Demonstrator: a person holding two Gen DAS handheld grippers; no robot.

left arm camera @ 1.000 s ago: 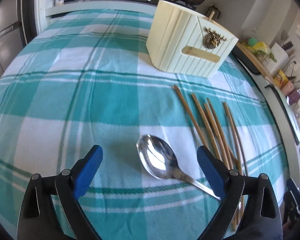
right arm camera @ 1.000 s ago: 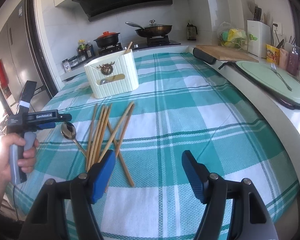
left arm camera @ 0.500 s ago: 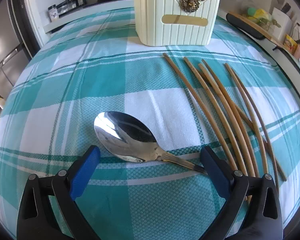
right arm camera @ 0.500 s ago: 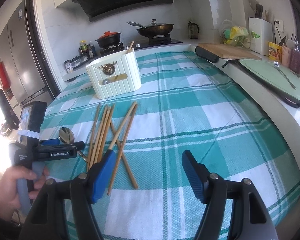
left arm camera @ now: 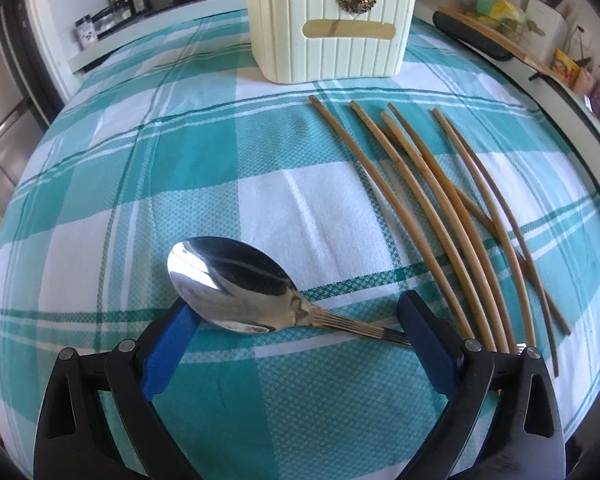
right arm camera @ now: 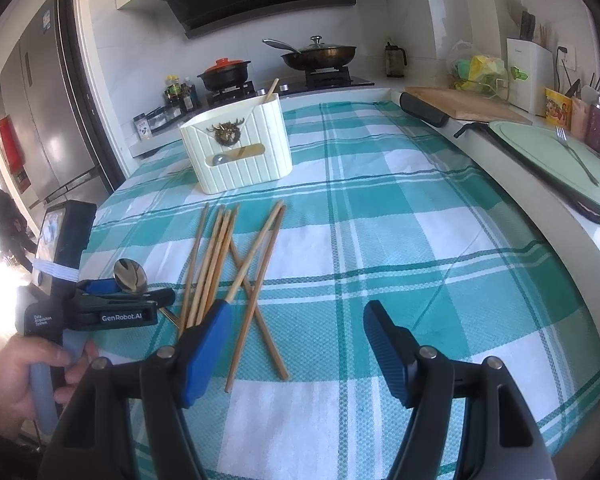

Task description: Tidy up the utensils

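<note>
A steel spoon (left arm camera: 240,280) lies on the teal plaid tablecloth (left arm camera: 160,160), bowl to the left, handle to the right. My left gripper (left arm camera: 296,320) is open, low over the cloth, with the spoon's neck and handle between its blue fingers; it also shows in the right wrist view (right arm camera: 112,304). Several bamboo chopsticks (left arm camera: 432,208) lie loose to the spoon's right, also seen in the right wrist view (right arm camera: 228,264). A cream utensil holder (left arm camera: 330,24) stands behind. My right gripper (right arm camera: 300,336) is open and empty, above the cloth right of the chopsticks.
A stove with a pot (right arm camera: 224,74) and a pan (right arm camera: 320,54) stands behind the table. A cutting board (right arm camera: 468,106) and a green tray with a fork (right arm camera: 556,156) sit on the counter to the right. A fridge (right arm camera: 40,120) stands left.
My left gripper has moved forward and down onto the spoon, so the spoon now lies between its fingers. My right gripper has stayed nearly still.
</note>
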